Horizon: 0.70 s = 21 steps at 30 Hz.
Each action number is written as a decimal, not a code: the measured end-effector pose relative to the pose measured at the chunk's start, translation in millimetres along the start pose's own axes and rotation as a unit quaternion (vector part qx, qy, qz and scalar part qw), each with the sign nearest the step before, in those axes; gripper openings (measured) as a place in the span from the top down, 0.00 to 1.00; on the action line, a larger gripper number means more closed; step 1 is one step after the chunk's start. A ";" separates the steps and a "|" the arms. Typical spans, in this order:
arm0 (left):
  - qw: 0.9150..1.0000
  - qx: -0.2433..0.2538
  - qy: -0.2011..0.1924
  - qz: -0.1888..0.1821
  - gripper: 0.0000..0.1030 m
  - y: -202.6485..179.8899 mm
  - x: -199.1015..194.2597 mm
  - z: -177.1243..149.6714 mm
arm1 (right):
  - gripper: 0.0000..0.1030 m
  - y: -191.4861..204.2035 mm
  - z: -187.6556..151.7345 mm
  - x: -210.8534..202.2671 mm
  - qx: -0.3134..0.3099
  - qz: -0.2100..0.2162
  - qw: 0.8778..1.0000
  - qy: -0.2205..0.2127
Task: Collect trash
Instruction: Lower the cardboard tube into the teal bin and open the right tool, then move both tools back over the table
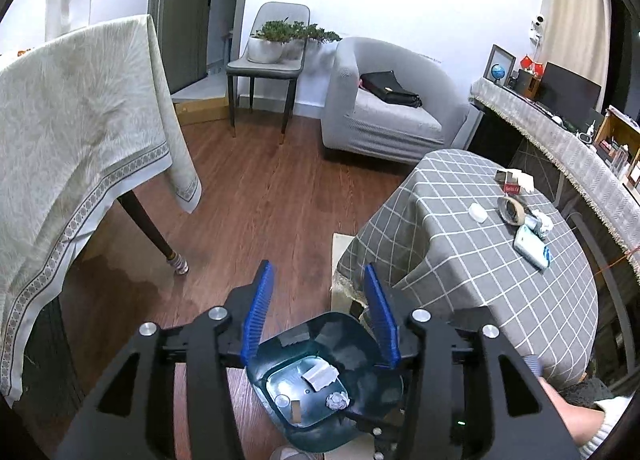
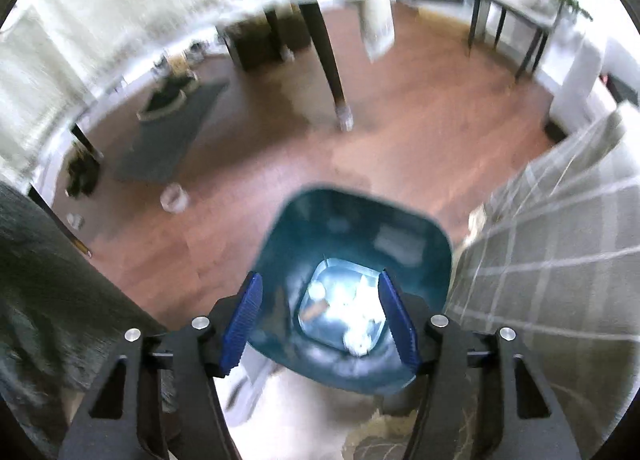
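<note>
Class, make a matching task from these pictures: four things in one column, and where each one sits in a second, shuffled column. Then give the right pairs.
Things
1. crumpled paper ball
2. tape roll
3. black bag
4. potted plant

Places
A. on the grey chair
B. in the teal bin
C. on the checked tablecloth
D. on the grey armchair

Pairs: 1-B, 2-C, 3-D, 4-A

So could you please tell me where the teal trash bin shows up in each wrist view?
Left wrist: teal trash bin at bottom centre, paper scraps inside.
Right wrist: the bin at lower centre, blurred.
Shared landmark: grey checked tablecloth, right of the bin in both.
</note>
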<state>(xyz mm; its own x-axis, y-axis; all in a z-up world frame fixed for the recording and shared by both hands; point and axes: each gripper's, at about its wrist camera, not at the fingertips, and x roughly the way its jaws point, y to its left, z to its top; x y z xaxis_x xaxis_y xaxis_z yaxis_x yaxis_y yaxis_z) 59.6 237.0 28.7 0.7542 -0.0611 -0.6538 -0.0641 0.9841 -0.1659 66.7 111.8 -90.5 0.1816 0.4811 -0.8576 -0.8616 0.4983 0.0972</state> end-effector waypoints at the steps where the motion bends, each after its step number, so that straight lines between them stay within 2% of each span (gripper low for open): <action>1: 1.000 0.001 -0.003 -0.001 0.49 -0.9 -0.7 0.9 | 0.44 0.5 1.5 -7.1 -0.002 -0.002 1.000 -0.009; 6: 1.000 0.003 -0.010 -0.003 0.46 -7.6 -1.6 7.4 | 0.46 -3.5 10.0 -56.0 0.003 -0.012 0.997 -0.070; 9: 1.000 0.007 -0.011 -0.007 0.43 -14.1 1.2 12.0 | 0.46 -13.7 9.1 -77.9 0.014 -0.024 0.995 -0.091; 13: 1.000 0.016 -0.011 -0.017 0.39 -27.6 8.6 15.9 | 0.46 -33.8 1.8 -100.3 0.031 -0.049 0.993 -0.104; 16: 0.999 0.036 -0.010 -0.024 0.31 -44.6 18.0 18.6 | 0.46 -52.6 -6.2 -112.6 0.044 -0.070 0.990 -0.110; 21: 0.997 0.066 -0.009 -0.045 0.28 -75.1 30.0 21.4 | 0.46 -77.3 -21.5 -123.2 0.068 -0.094 0.987 -0.114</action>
<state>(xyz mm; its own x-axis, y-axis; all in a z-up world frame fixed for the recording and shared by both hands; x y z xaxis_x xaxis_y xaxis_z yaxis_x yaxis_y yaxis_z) 101.0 164.9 37.4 0.7653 -0.1482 -0.6264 0.0900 0.9882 -0.1239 100.7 -1.4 -3.2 0.4465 0.5134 -0.7328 -0.7343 0.6783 0.0278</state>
